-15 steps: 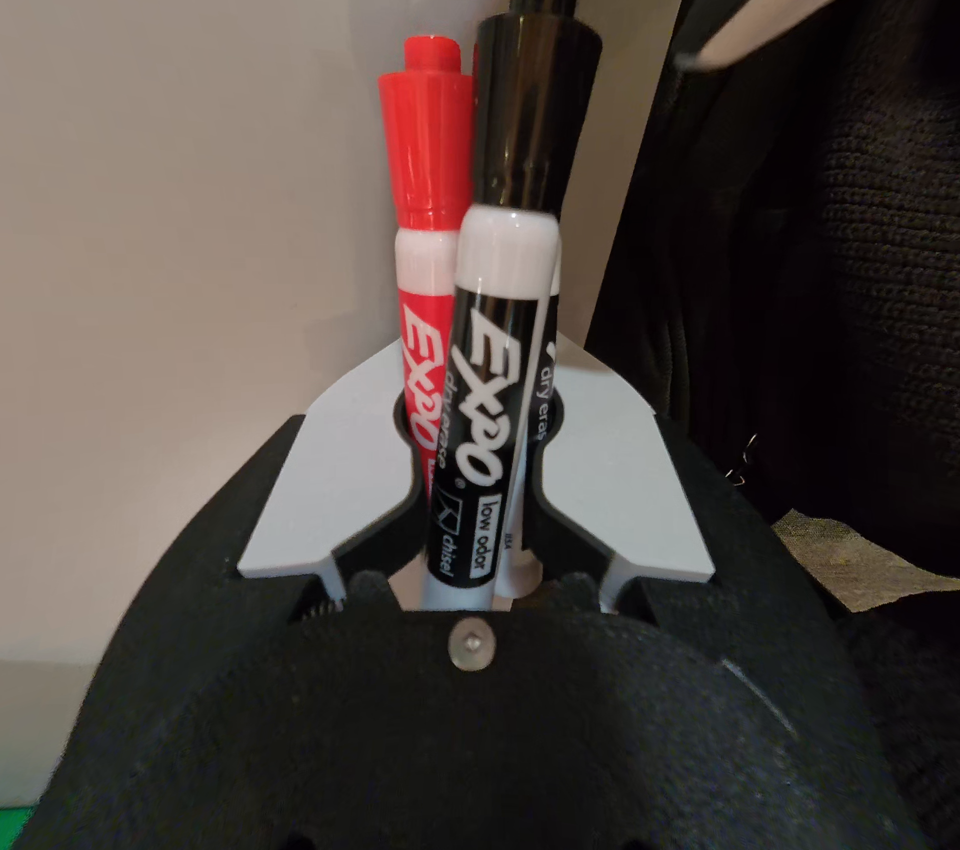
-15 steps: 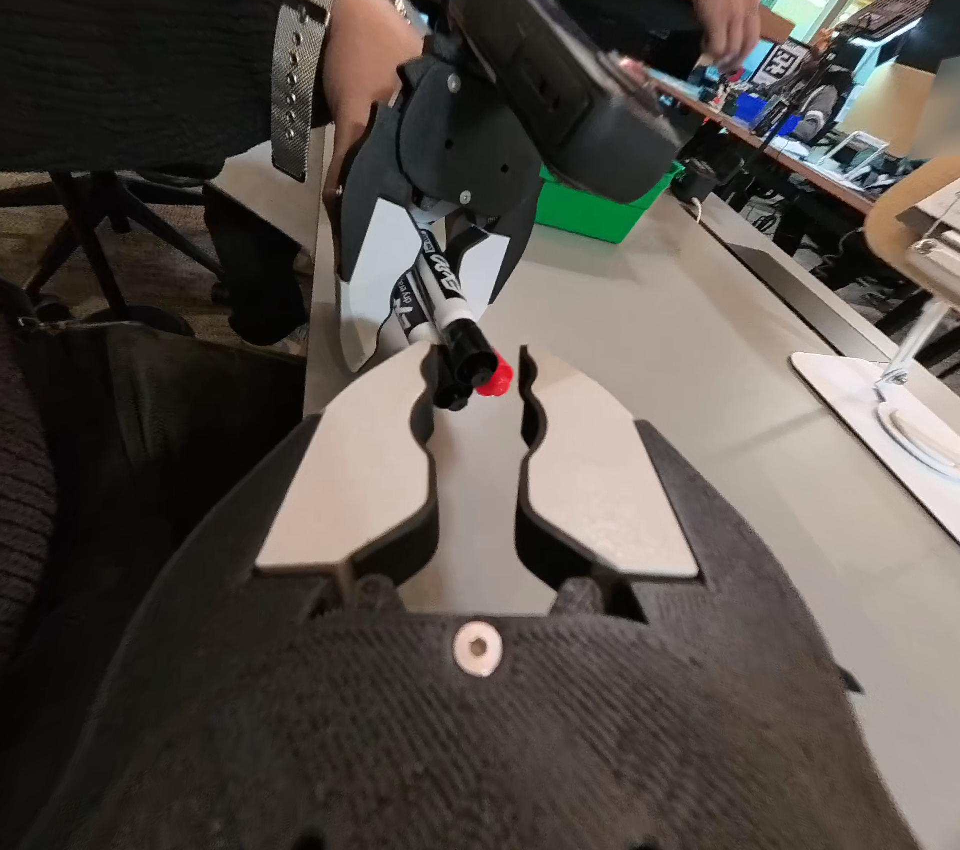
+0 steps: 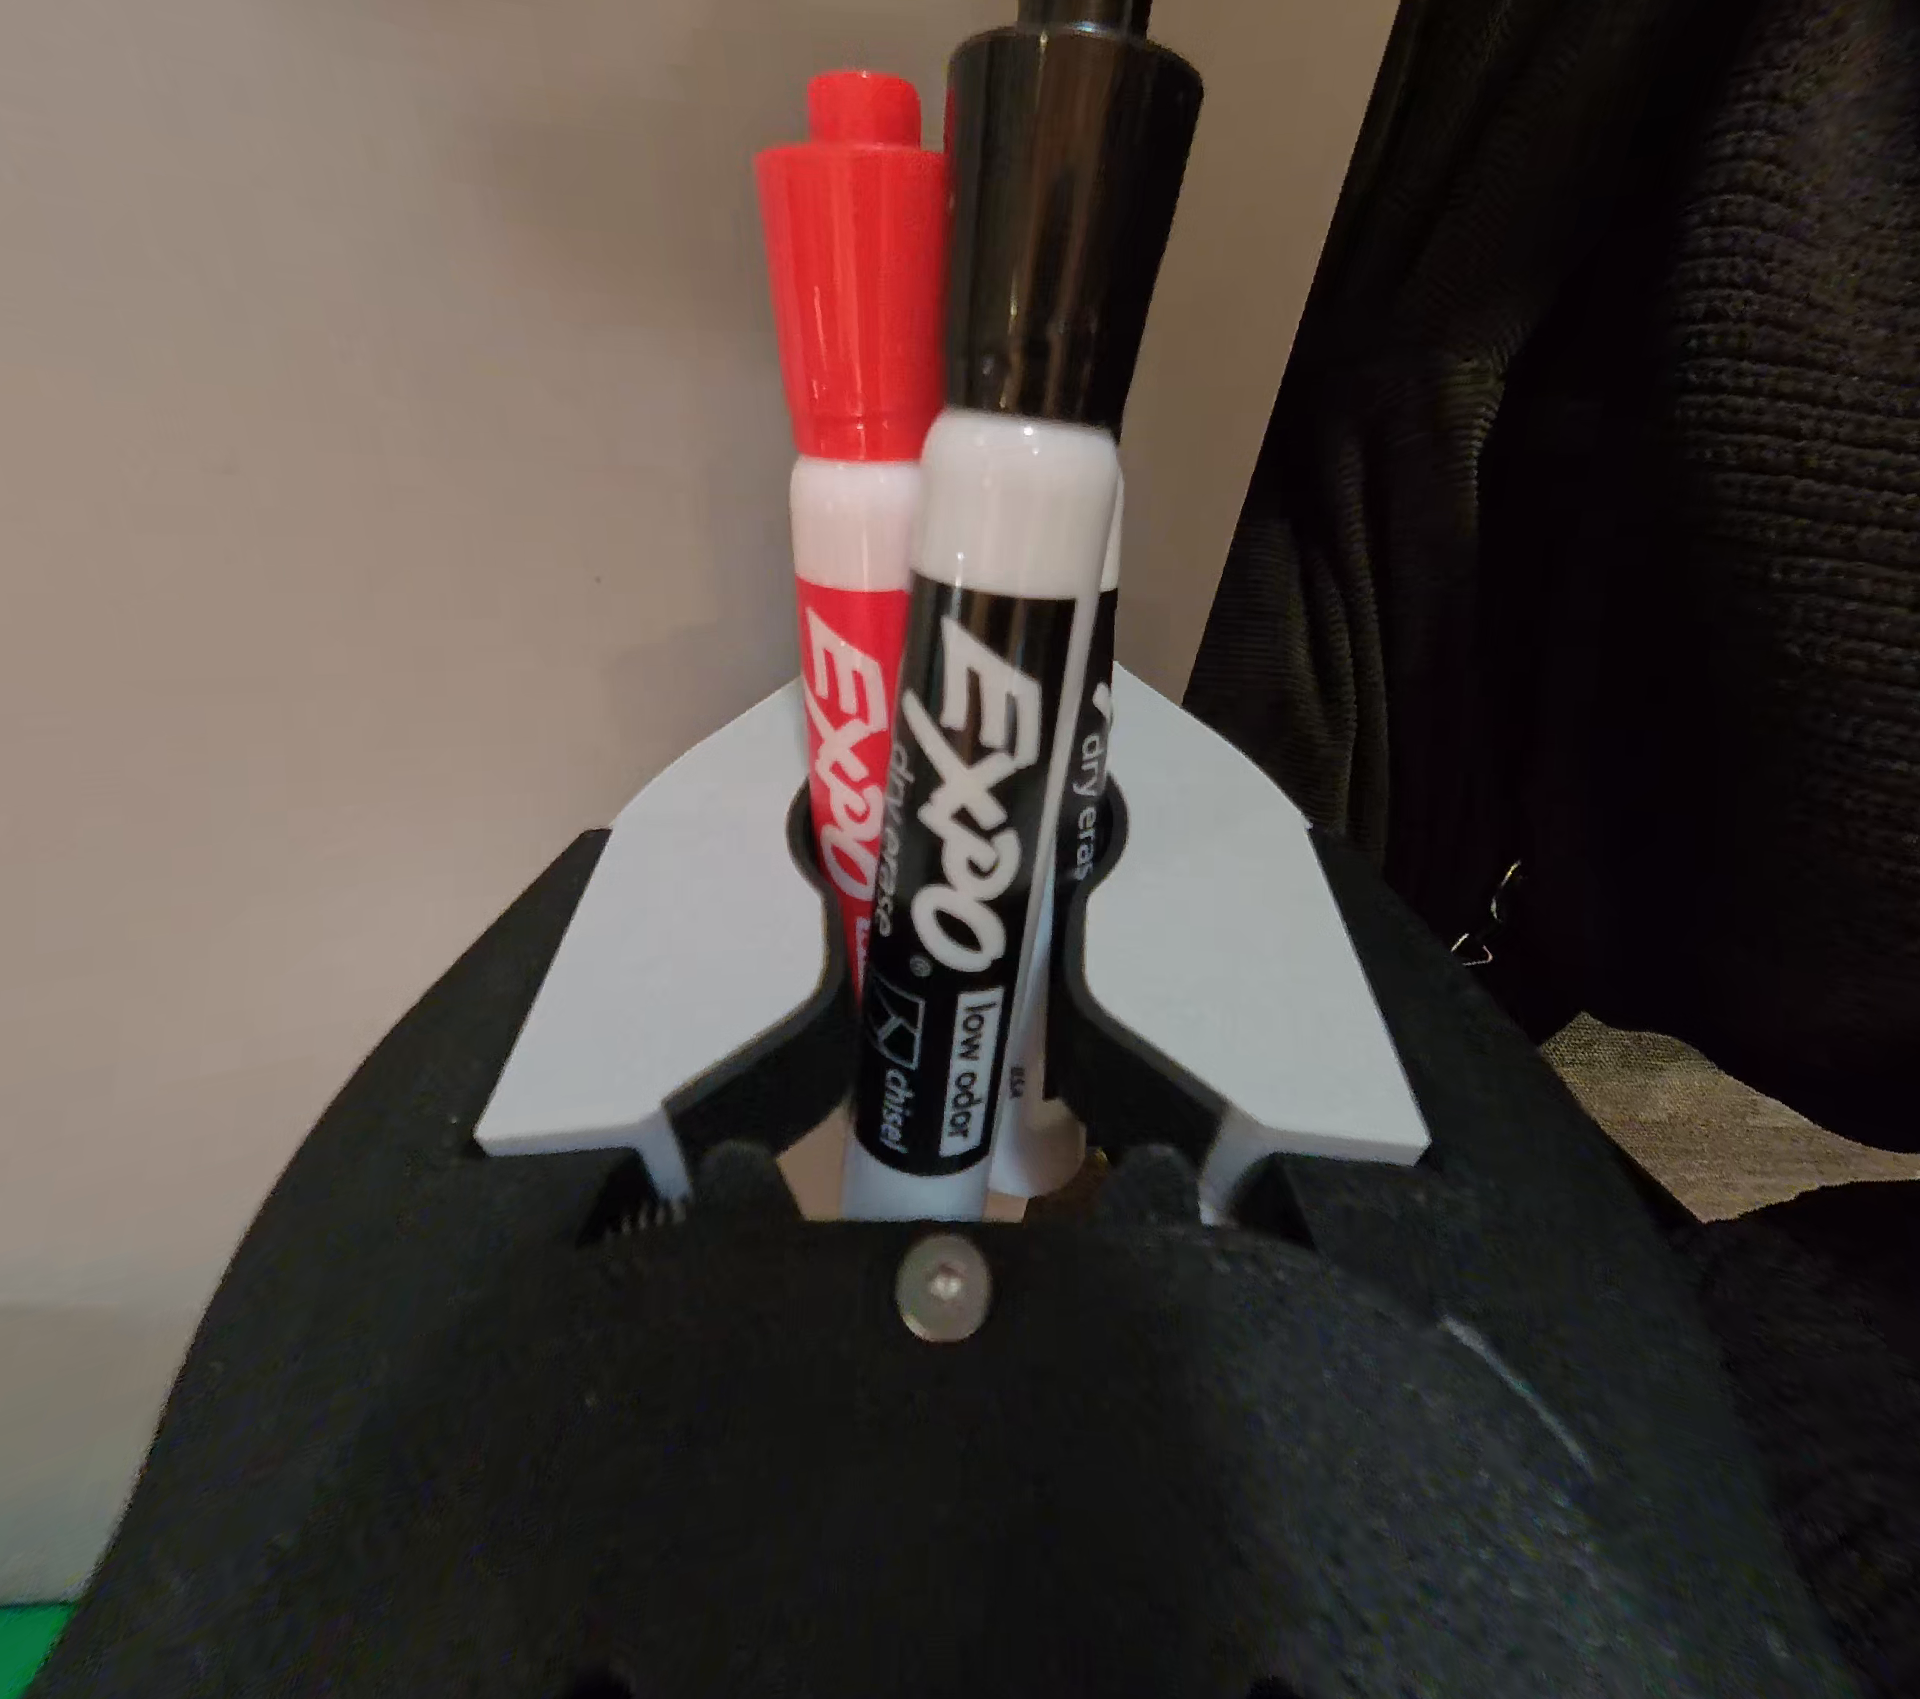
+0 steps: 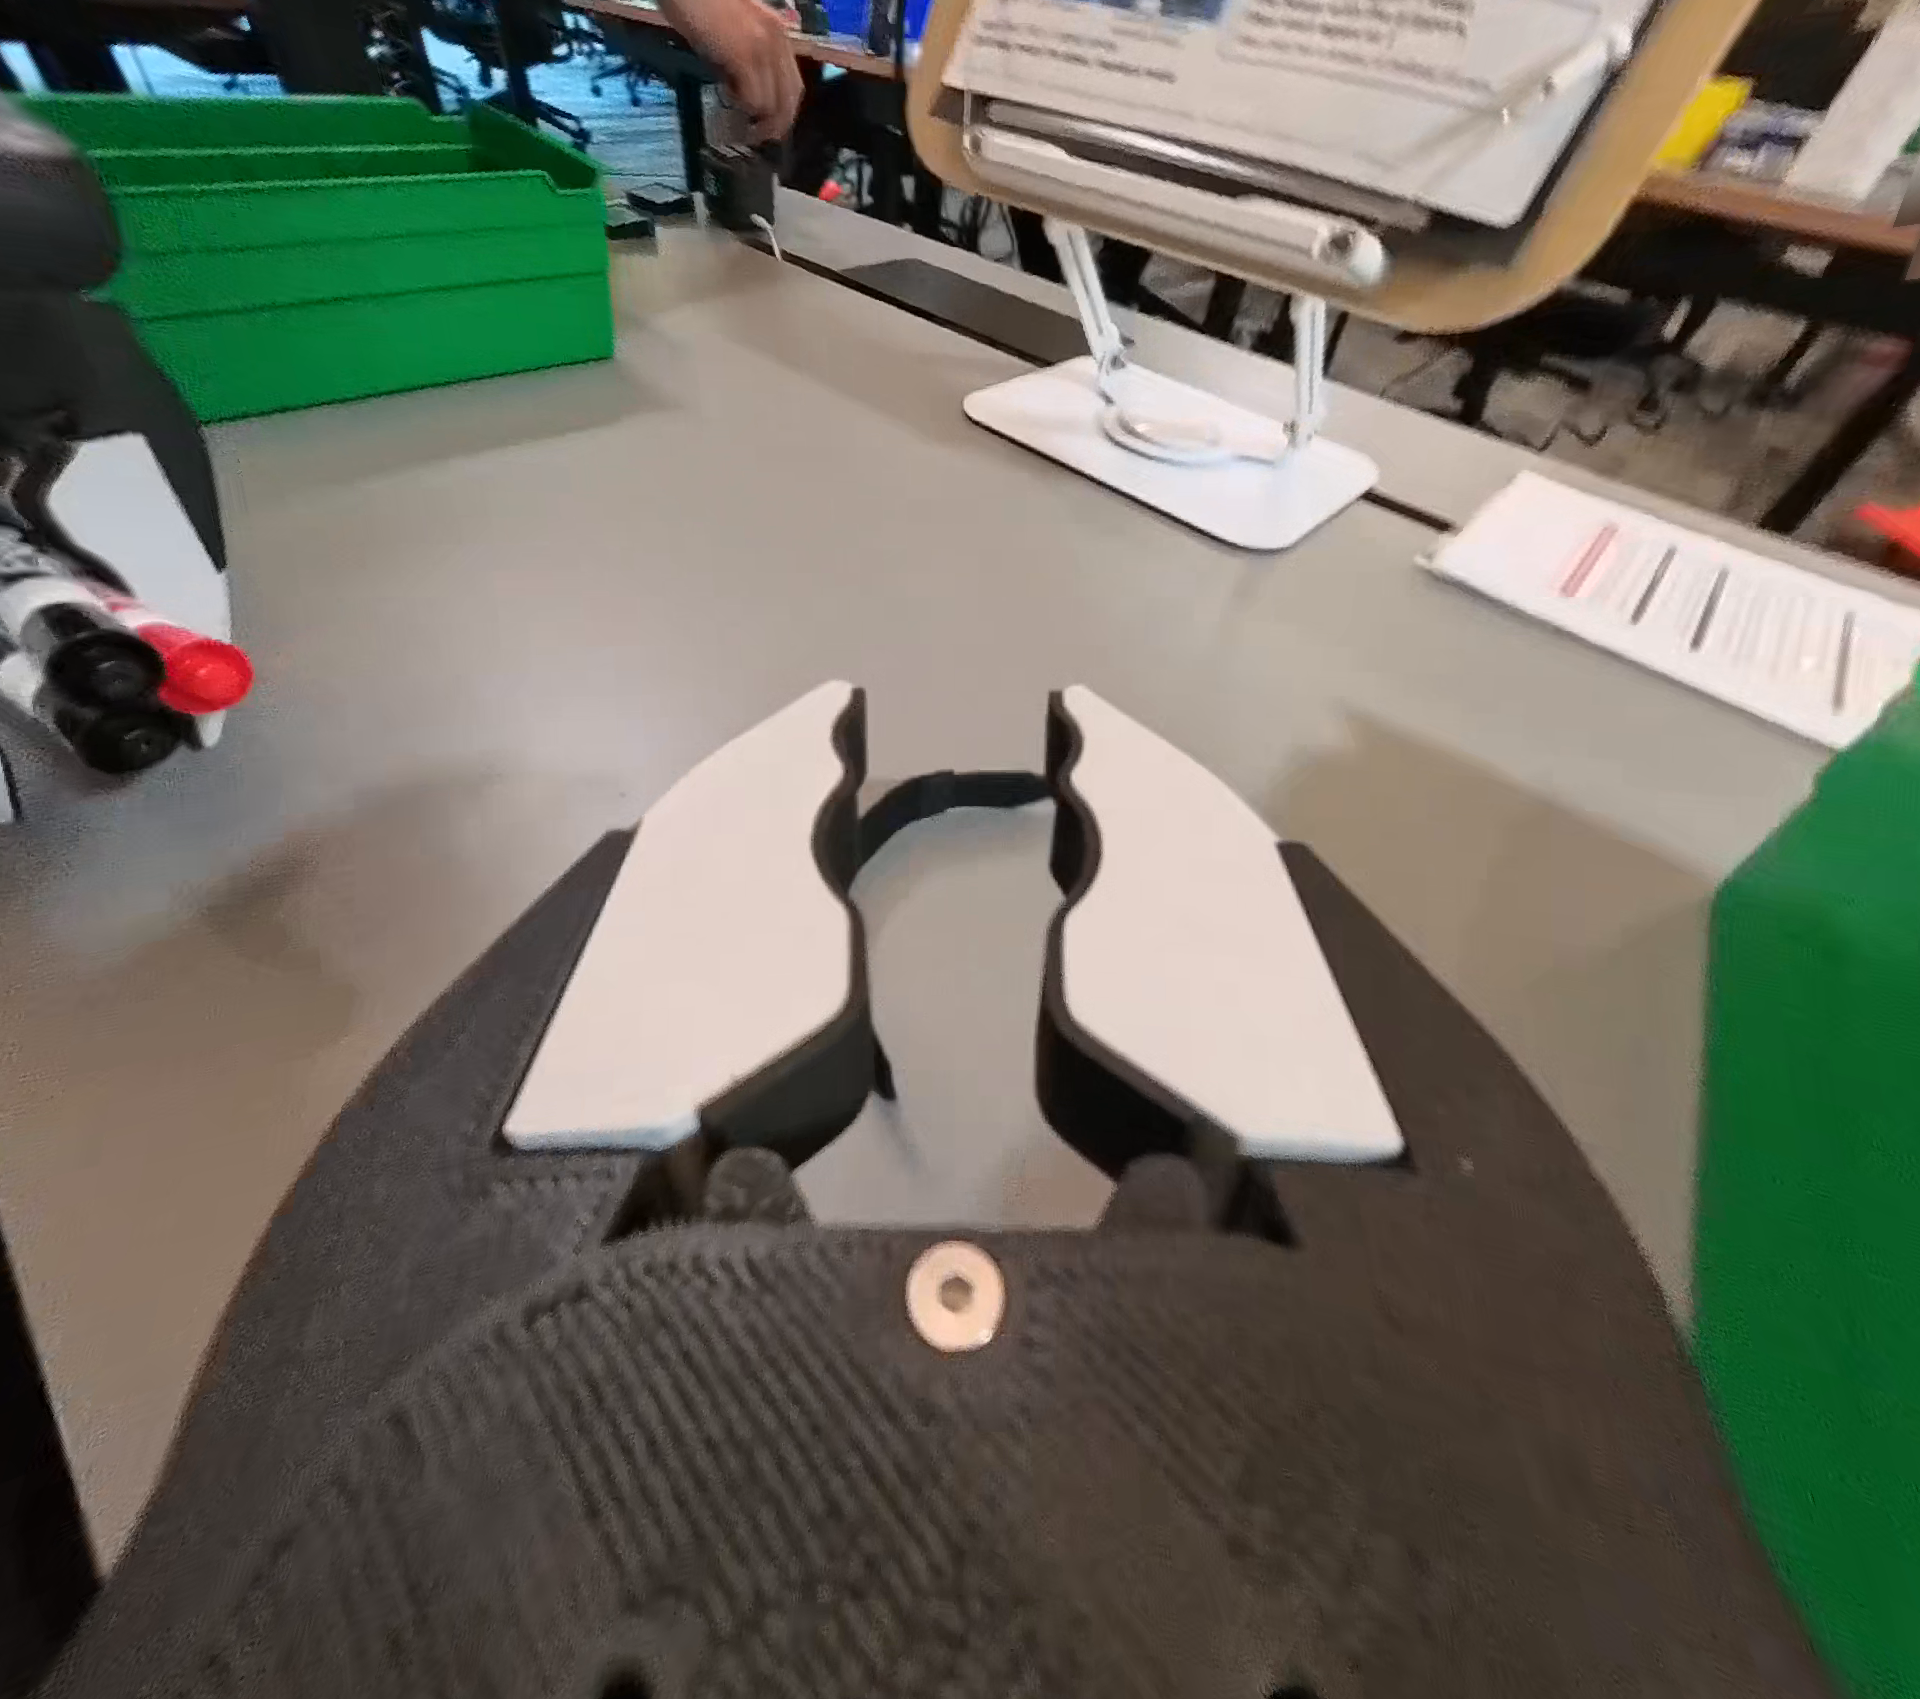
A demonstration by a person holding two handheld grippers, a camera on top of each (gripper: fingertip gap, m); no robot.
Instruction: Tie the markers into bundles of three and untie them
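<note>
My left gripper is shut on three markers that stick out forward between its fingers: a red marker, a black marker in front, and a third marker mostly hidden behind them. In the right wrist view this gripper sits at the far left with the marker caps pointing out over the grey table. My right gripper is open, low over the table. A black band curves between its fingers; I cannot tell whether it touches them.
Stacked green bins stand at the back left. A document stand is at the back middle, a white tray with pens at the right, and a green box close on the right. Dark clothing is beside the left gripper. My right fingertips sit around 25 cm from my left ones.
My right gripper has swung right, away from the markers, which were straight ahead of it and now sit at the far left. The black band now shows between its fingers. The left grip is unchanged.
</note>
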